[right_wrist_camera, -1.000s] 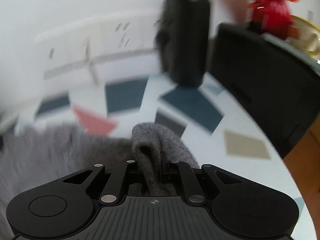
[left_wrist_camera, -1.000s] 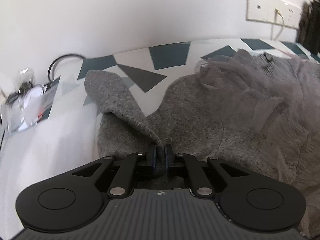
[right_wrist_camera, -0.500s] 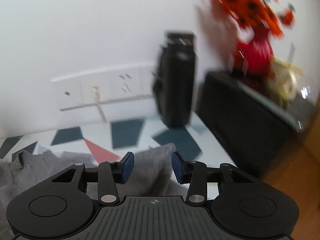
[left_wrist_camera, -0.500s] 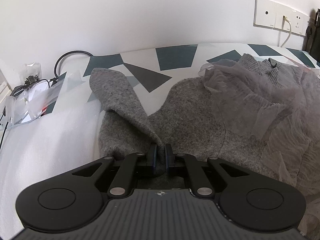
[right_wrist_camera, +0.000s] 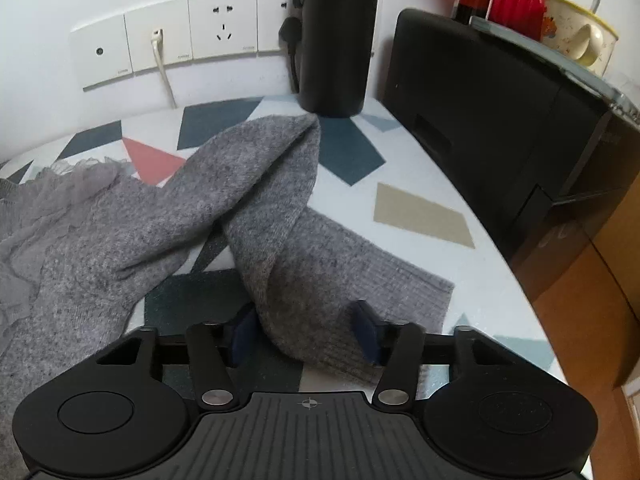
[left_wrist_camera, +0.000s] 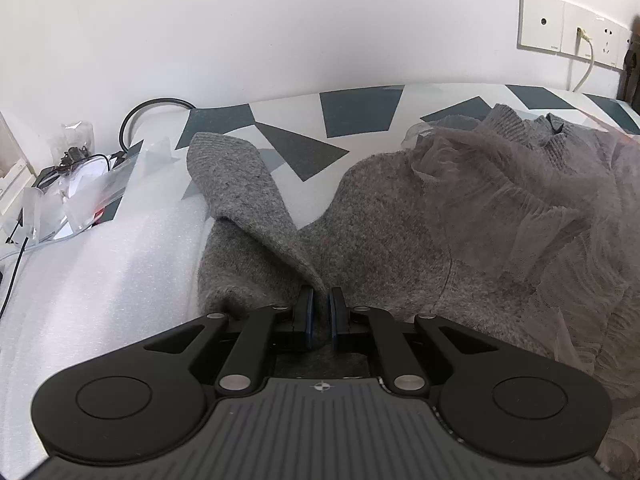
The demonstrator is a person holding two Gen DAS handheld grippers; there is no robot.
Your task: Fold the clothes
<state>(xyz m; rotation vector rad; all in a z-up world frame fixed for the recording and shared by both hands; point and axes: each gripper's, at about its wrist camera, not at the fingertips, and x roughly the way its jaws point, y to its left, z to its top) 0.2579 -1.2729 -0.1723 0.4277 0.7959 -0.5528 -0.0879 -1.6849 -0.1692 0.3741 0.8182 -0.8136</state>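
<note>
Two grippers are at work on one garment, a grey knitted wool sweater with a gauzy grey tulle frill, which lies spread over the table covered in a white cloth with dark geometric patches.

We find the left gripper pressed together on a ridge of the knit near the table's left end, where the left sleeve lies doubled back with its cuff pointing to the far edge. The right gripper stands spread, its blue pads either side of the right sleeve but not pinching it. That sleeve is bent over on itself, its fold reaching toward the black cylindrical bottle at the far edge, its ribbed cuff lying flat near the right edge.

In our judgement the step in hand is bringing the sleeves inward over the body. To do it well, we would:
- keep the left pinch firm and low, so that the thick knit does not slip;
- close the right claw on one layer near the cuff, not on the doubled bulk;
- carry each sleeve flat across the chest, clear of the bottle and the black box-shaped appliance on the right.

The knit looks thick, soft and slightly fuzzy; the frill is sheer and gathered, and likely to snag or bunch under a fold.
</note>
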